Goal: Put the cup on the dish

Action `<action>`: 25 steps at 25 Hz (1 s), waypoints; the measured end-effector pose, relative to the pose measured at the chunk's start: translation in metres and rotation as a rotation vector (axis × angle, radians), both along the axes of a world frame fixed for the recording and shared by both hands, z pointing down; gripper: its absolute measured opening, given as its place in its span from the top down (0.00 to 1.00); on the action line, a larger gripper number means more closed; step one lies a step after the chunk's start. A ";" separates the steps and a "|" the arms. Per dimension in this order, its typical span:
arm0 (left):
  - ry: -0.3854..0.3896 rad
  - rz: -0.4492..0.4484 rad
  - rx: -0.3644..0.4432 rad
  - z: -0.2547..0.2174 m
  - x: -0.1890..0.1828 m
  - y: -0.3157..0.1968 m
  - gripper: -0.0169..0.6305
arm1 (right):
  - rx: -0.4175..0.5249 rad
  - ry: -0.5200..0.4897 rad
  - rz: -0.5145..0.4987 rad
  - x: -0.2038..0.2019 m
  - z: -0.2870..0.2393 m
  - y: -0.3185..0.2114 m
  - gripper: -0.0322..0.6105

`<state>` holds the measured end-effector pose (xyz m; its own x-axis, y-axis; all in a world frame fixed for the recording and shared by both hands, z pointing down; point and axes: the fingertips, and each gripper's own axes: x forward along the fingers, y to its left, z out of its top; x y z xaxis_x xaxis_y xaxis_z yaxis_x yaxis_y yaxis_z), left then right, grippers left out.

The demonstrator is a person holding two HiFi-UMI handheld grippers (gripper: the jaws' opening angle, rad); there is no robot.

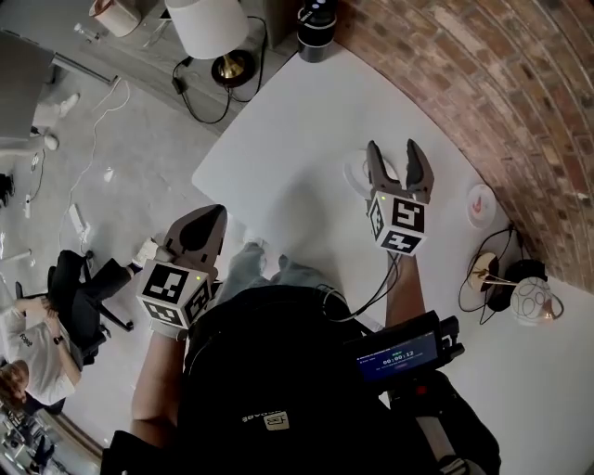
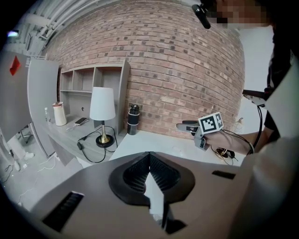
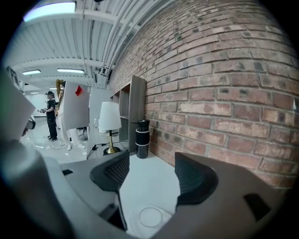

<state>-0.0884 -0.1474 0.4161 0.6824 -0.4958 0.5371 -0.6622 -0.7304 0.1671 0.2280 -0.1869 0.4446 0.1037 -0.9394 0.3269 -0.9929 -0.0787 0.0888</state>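
A white dish (image 1: pixel 355 176) lies on the white table (image 1: pixel 297 121) near the brick wall; it also shows as a round white dish (image 3: pixel 150 217) low between the jaws in the right gripper view. My right gripper (image 1: pixel 394 153) hangs open just over it, nothing between its fingers (image 3: pixel 194 179). A small white round cup with a red mark (image 1: pixel 481 206) sits to the right, apart from the dish. My left gripper (image 1: pixel 206 221) is shut and empty, off the table's near left edge; its jaws meet (image 2: pixel 149 156).
A black cylinder (image 1: pixel 316 28) stands at the table's far corner, and a white lamp (image 1: pixel 209 26) on the lower shelf beside it. Headphones and cables (image 1: pixel 509 278) lie at the table's right. The brick wall (image 1: pixel 483 83) borders the table's far side.
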 end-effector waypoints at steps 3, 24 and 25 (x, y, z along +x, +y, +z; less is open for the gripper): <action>0.008 0.041 0.008 -0.003 0.004 -0.005 0.97 | 0.022 0.020 0.001 -0.005 -0.019 0.007 0.47; 0.131 0.317 0.033 -0.027 0.048 -0.022 0.97 | 0.221 0.025 0.135 -0.027 -0.138 0.080 0.56; 0.137 0.332 0.033 -0.028 0.052 -0.022 0.97 | 0.231 0.024 0.142 -0.027 -0.143 0.084 0.56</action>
